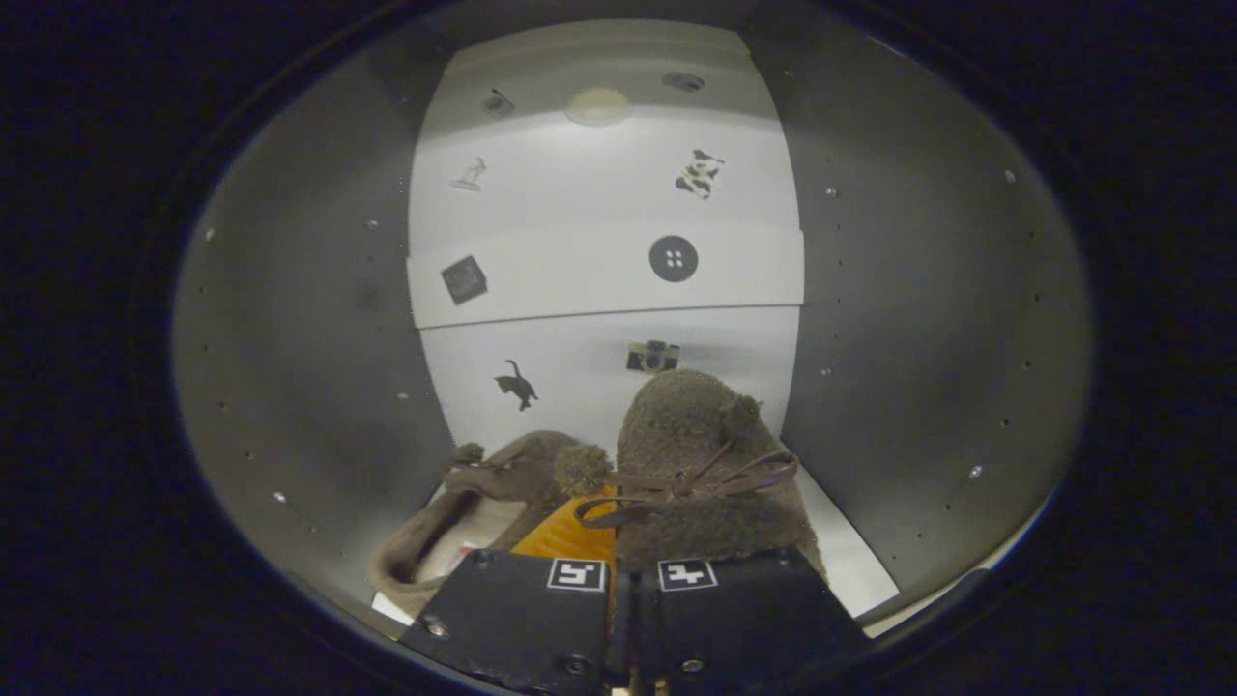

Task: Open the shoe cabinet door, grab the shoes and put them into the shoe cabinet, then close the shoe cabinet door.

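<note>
Tool (633, 580) inside shoe cabinet (928, 319), fingers clenched together on right shoe (705, 464); left shoe (483, 503) lies just beside it.

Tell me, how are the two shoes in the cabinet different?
The right shoe is gripped at the jaws, its top and bow facing the camera. The left shoe lies on the cabinet floor, showing its opening and pale lining. Both are brown and fuzzy with pom-poms. The gripper looks shut on the right shoe.
</note>
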